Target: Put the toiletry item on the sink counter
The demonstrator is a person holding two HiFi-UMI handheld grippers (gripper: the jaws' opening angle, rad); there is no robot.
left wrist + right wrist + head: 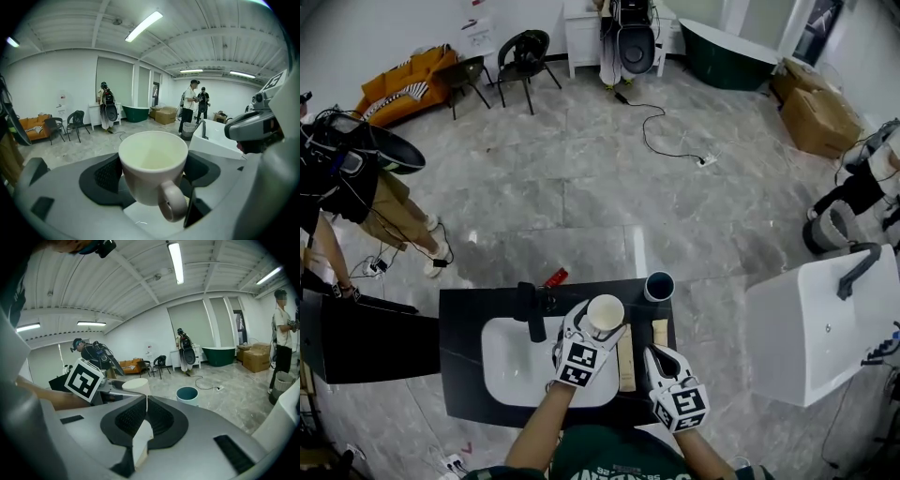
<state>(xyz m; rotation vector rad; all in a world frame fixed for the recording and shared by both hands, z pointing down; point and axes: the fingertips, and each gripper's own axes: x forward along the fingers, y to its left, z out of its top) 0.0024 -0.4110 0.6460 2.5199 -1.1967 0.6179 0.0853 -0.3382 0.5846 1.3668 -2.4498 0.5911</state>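
- Dark sink counter (464, 328) sits low in front of us on a grey stone floor, with a white basin (511, 366) sunk into it.
- We hold a cream mug (605, 314) over the right rim of that basin. It is upright and empty, with its handle turned toward us.
- Our left gripper (592, 336) has the mug clamped, one black pad pressed against each side of its body.
- Just right of the mug a long wooden strip (625, 361) lies on the counter.
- Our right gripper (661, 358) is beside it, its jaws drawn almost together on a thin pale strip (142, 441) seen edge-on. We cannot tell more about that piece.
- A black faucet (532, 314) stands behind the basin, with a small red item (556, 277) near it at the back edge.
- A teal cup (659, 286) stands at the back right corner.
- Farther out are a second white sink (820, 328) to the right, cardboard boxes (820, 117), a dark green bathtub (727, 47), black chairs (523, 56) and an orange sofa (408, 84).
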